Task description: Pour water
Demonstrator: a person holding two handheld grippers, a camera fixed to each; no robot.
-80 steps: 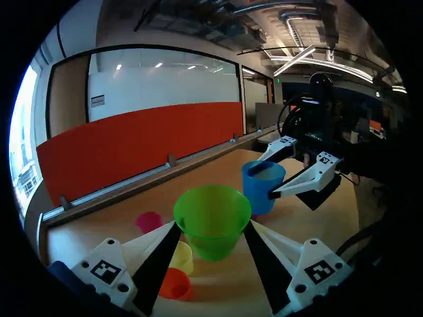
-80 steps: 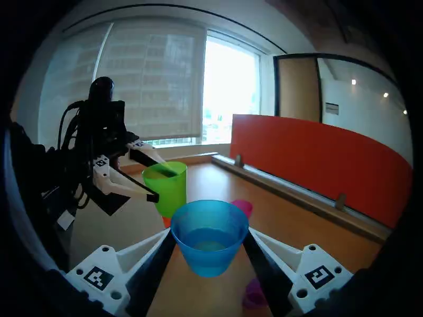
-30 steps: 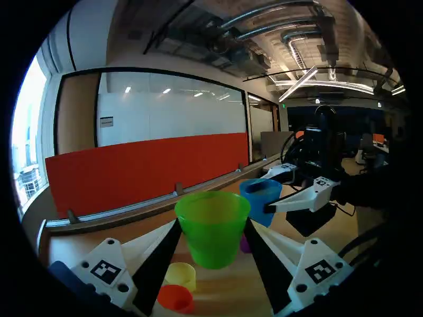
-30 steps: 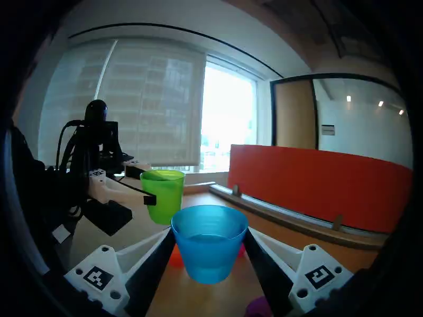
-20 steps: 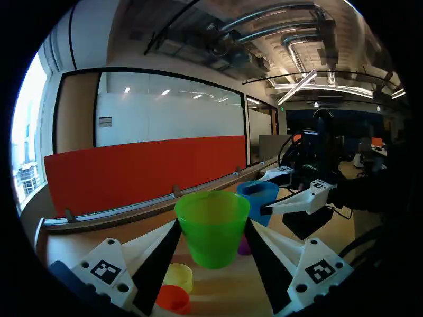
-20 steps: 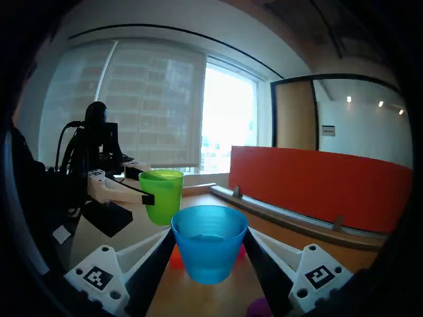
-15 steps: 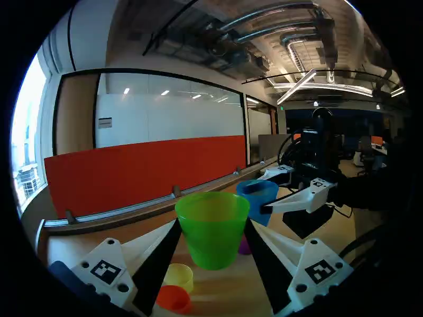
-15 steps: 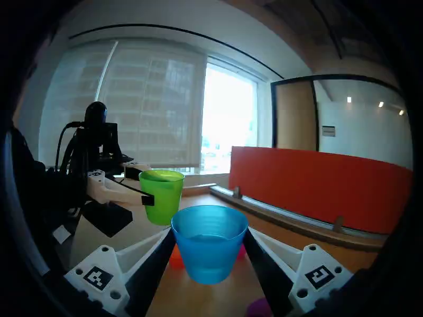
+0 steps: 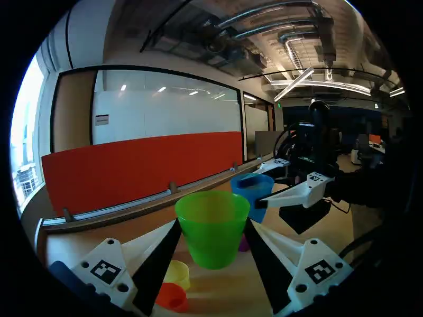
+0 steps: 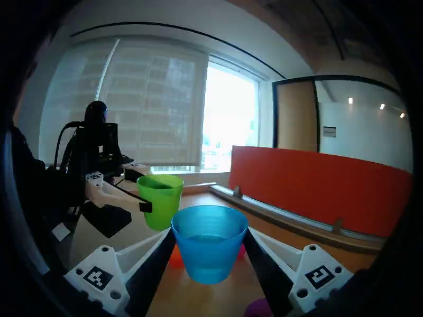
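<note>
left tongs (image 9: 211, 226) clamp green cup (image 9: 212, 240) | right tongs (image 10: 209, 233) clamp blue cup (image 10: 209, 256), seemingly half full | risk: green cup sits ahead-left of right tongs, apart; tilting now spills water

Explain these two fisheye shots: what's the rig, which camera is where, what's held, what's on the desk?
No robot arm here: a person holds a two-finger gripper in each hand, and each carries a fisheye camera looking along its own white fingers. In the left gripper view, the left gripper clamps an upright translucent green plastic cup. In the right gripper view, the right gripper clamps a translucent blue plastic cup that seems to hold water. Both cups appear raised above the wooden table, where a small yellow cup, a small orange cup and a small purple cup stand.
</note>
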